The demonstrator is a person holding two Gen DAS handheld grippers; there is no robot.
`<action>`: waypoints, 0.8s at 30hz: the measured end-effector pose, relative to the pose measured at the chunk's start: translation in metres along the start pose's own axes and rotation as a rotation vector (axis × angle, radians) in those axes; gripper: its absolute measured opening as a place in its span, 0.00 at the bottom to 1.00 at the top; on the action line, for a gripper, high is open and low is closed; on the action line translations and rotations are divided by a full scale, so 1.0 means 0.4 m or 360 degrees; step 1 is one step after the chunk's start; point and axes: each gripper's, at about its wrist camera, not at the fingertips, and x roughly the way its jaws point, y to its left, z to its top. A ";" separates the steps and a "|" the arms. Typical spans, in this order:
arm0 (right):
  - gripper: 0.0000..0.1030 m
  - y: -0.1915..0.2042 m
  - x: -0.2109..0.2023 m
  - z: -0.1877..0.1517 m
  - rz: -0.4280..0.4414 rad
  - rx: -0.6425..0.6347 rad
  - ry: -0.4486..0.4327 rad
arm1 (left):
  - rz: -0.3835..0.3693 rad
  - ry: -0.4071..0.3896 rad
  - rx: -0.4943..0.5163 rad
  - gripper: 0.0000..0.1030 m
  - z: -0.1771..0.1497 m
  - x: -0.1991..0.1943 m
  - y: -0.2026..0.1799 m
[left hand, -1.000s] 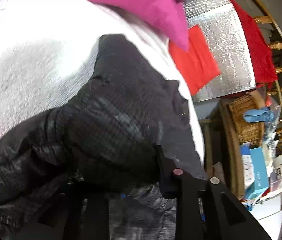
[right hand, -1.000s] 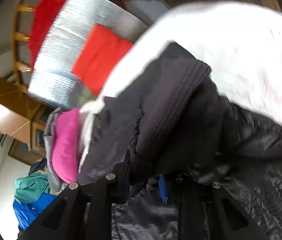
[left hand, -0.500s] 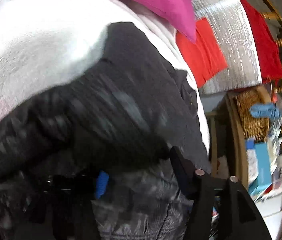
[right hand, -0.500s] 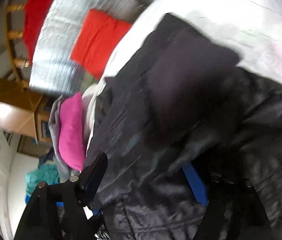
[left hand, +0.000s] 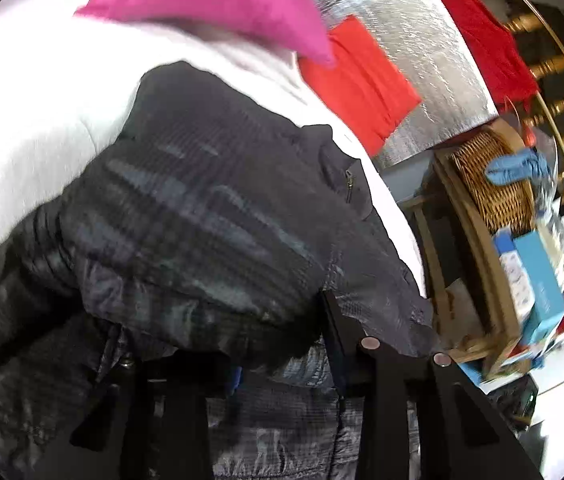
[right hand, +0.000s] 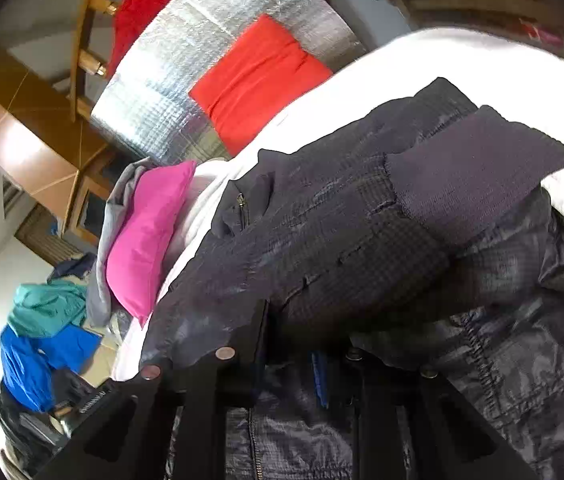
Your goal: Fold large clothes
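Note:
A large black quilted jacket (left hand: 209, 216) lies bunched on a white surface (left hand: 37, 92). It also fills the right wrist view (right hand: 362, 232), with its ribbed cuff (right hand: 478, 176) folded on top. My left gripper (left hand: 277, 344) is shut on a fold of the jacket, and the fabric hides most of its fingers. My right gripper (right hand: 306, 340) is shut on another fold of the jacket, which drapes over its fingers.
A folded pink garment (left hand: 217, 4) and a red one (left hand: 358, 80) on a silver mat (left hand: 410, 32) lie beyond the jacket. A wicker basket (left hand: 490, 184) and boxes stand at the right. Blue and teal clothes (right hand: 41, 332) lie on the floor.
Both grippers have swung the jacket fold across the white surface and lowered it. The cuff now lies flatter on top of the jacket body.

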 end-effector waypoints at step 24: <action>0.25 -0.164 -0.110 0.088 -0.0083 0.0337 -0.0238 | 0.0187 -0.0068 -0.0176 0.39 0.054 -0.062 0.072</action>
